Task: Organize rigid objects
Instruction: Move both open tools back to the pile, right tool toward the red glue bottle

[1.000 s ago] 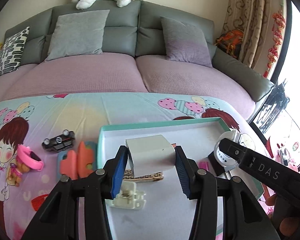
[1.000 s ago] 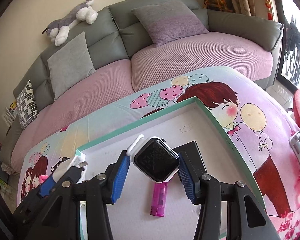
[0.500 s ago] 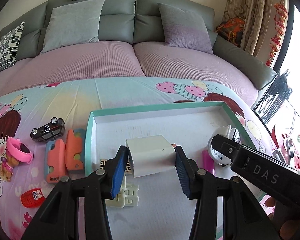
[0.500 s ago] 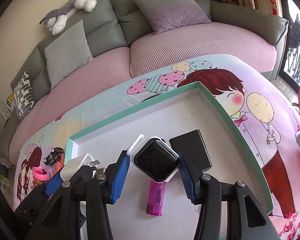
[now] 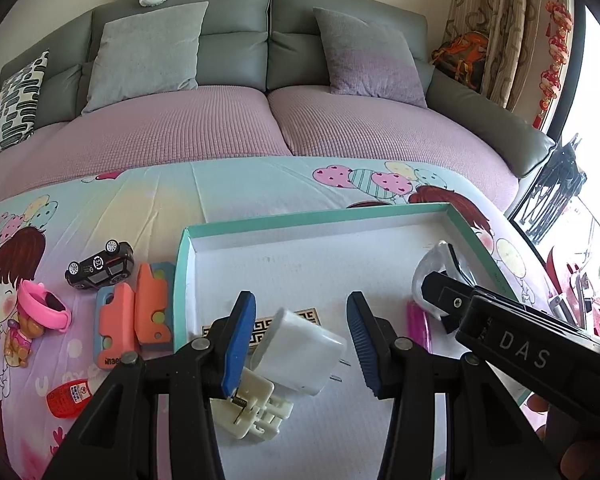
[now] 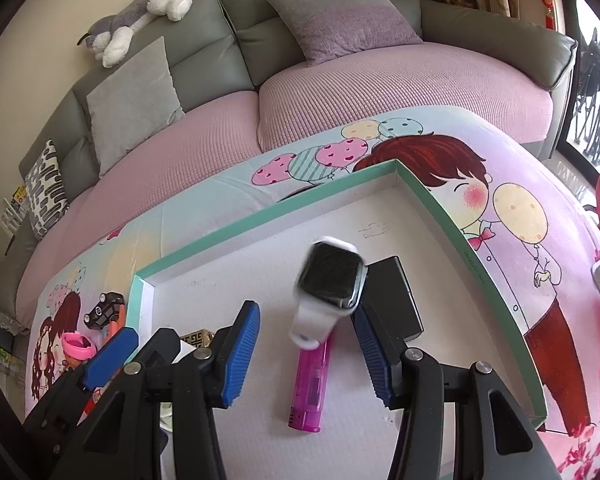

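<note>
We're holding the left gripper point(image 5: 302, 346) spread wide; the white charger point(image 5: 300, 354) is lying loose between its pads inside the teal tray point(image 5: 320, 216), touching the white clip point(image 5: 254, 410). Right gripper point(image 6: 306, 350) is also spread; the white smartwatch point(image 6: 330, 284) is looking blurred above the purple lighter point(image 6: 310, 386).

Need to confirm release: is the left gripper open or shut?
Open. Left gripper pads stand wide of the white charger, which lies tilted in the tray.

Charger point(image 5: 300, 354), watch point(image 6: 330, 284) and lighter point(image 6: 310, 384) lie inside the tray point(image 5: 300, 220).
</note>
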`<state>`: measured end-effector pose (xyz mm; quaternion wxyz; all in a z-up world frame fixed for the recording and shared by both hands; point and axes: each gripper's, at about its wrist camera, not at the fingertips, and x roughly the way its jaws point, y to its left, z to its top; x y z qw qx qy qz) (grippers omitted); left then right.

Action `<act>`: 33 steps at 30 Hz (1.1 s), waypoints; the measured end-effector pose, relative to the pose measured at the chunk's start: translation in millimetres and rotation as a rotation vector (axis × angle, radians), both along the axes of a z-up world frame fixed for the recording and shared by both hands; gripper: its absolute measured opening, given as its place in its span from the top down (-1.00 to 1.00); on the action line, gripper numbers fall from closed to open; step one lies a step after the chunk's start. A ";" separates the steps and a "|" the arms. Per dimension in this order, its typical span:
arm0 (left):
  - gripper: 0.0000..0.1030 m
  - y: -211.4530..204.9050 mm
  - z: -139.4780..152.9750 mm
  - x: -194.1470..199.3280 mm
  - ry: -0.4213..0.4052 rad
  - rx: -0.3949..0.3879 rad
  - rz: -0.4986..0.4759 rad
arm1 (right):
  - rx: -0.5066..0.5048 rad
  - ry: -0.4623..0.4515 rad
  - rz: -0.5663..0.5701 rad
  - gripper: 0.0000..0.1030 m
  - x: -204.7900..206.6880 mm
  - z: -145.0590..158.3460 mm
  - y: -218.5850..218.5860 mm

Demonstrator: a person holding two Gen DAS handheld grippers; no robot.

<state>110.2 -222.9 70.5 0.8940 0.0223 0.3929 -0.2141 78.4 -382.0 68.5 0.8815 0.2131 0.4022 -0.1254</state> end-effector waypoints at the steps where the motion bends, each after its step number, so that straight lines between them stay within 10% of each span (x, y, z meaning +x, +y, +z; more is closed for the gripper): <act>1: 0.05 0.8 1.5 -0.2 0.001 0.000 0.000 | -0.001 -0.004 0.001 -0.04 -0.3 1.5 0.5; 18: -0.07 47.8 31.2 5.2 -0.057 -0.010 0.155 | -0.008 -0.042 -0.017 -0.16 -3.6 13.0 0.5; 21: -0.18 60.2 30.8 8.1 -0.061 -0.005 0.191 | -0.015 -0.036 -0.009 -0.36 -1.3 11.8 3.4; 24: -0.70 71.3 26.5 11.6 -0.060 0.011 0.245 | -0.023 -0.034 0.006 -0.44 0.9 10.5 7.9; 33: -0.83 100.3 18.2 19.7 -0.064 0.019 0.389 | -0.058 -0.038 0.048 -0.99 7.7 8.2 24.0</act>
